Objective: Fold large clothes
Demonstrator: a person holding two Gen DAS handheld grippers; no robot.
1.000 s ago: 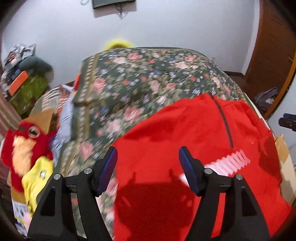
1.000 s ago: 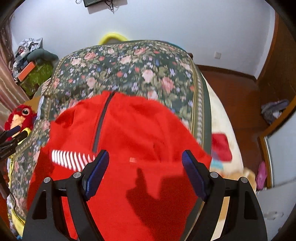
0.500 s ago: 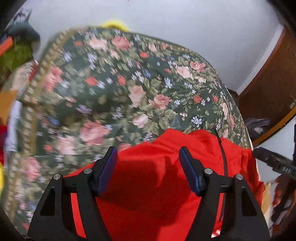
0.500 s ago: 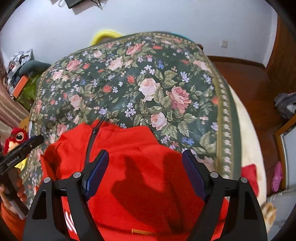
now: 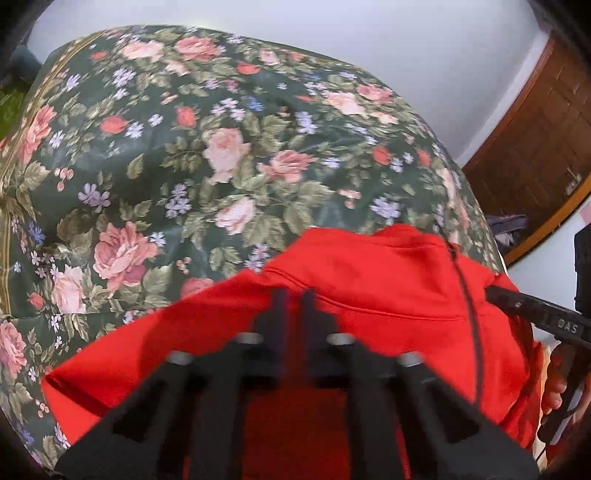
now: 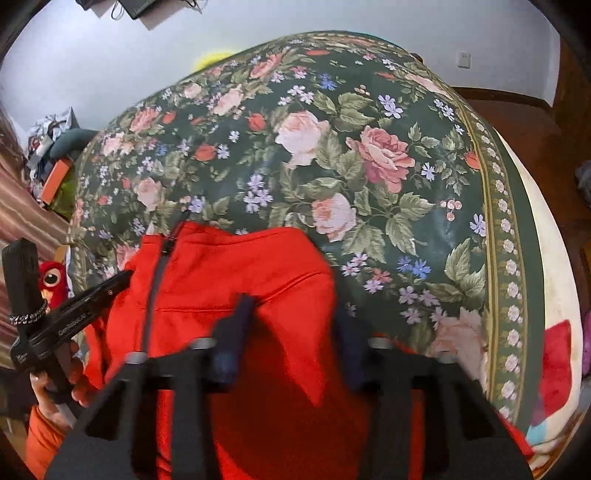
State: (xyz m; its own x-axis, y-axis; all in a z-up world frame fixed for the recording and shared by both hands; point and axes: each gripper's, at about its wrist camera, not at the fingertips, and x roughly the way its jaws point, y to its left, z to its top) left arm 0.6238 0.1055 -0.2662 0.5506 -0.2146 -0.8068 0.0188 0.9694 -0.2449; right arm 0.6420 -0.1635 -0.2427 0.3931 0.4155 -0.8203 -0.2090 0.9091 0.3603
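Left wrist: left gripper (image 5: 293, 295) fingers nearly closed, pinching the red jacket (image 5: 369, 280) near its collar on the bed (image 5: 221, 147). Right gripper (image 6: 291, 332) half open over the jacket, motion-blurred, grip unclear. Soft, light, floppy; take it at the seams.

A dark green floral bedspread (image 6: 369, 155) covered the bed, with a bare cream strip of mattress (image 6: 546, 258) showing along its right edge. A red plush bird (image 6: 51, 280) sat at the left by a striped cloth (image 6: 26, 206), near a clutter pile (image 6: 51, 147). A white wall (image 5: 369, 33) and brown wooden door (image 5: 535, 147) stood behind.
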